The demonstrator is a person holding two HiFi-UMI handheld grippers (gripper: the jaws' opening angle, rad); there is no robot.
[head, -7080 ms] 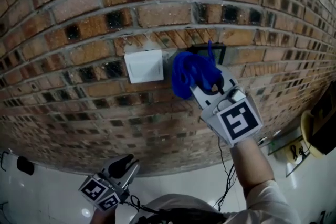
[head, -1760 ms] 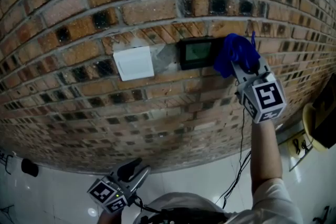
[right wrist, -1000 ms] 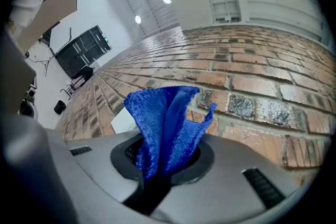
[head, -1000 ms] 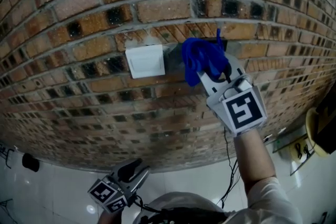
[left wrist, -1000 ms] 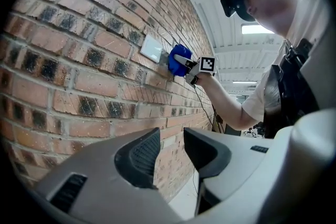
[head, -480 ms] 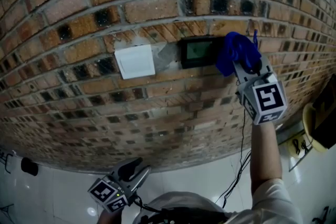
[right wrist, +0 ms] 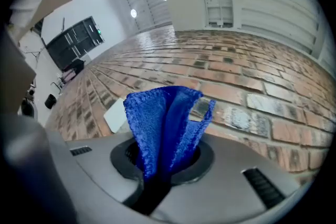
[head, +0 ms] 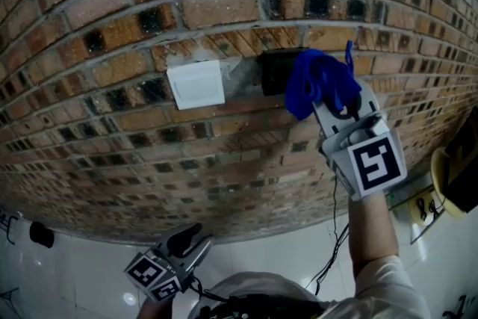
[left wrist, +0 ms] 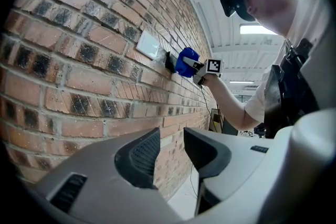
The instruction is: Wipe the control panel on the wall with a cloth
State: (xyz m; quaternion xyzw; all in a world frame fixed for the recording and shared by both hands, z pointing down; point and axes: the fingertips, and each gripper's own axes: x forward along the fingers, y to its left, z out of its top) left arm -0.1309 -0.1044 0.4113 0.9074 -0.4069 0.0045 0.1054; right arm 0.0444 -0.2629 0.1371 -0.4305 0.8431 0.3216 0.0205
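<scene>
Red-brown brick wall with grey mortar joints (head: 112, 123) fills most of the head view. A white glossy floor (head: 75, 265) shows along its base.

Person's right forearm (head: 370, 228) is raised toward the wall, right of centre. A thin black cable (head: 328, 254) hangs down the wall just left of it.

Right gripper (head: 336, 104): grey body, with the square-marker cube (head: 371, 164) toward the person. In the right gripper view its jaws (right wrist: 163, 157) are closed tight on the bunched blue microfibre cloth (right wrist: 163, 118), which fans out beyond the tips.

Left gripper (head: 190, 239): held low and near the person's body, well apart from the work area. In the left gripper view the jaws (left wrist: 170, 149) stand slightly apart with a narrow gap and nothing between them.

White square switch plate (head: 196, 84): on the wall, left of the panel, with a patch of grey mortar between them.

Black rectangular control panel (head: 273, 71): set in the wall at mid-height. Only its left part shows.

The cloth (head: 317, 82) covers the panel's right part. From the left gripper view the cloth (left wrist: 185, 62) sits against the panel's front (left wrist: 169, 62).
</scene>
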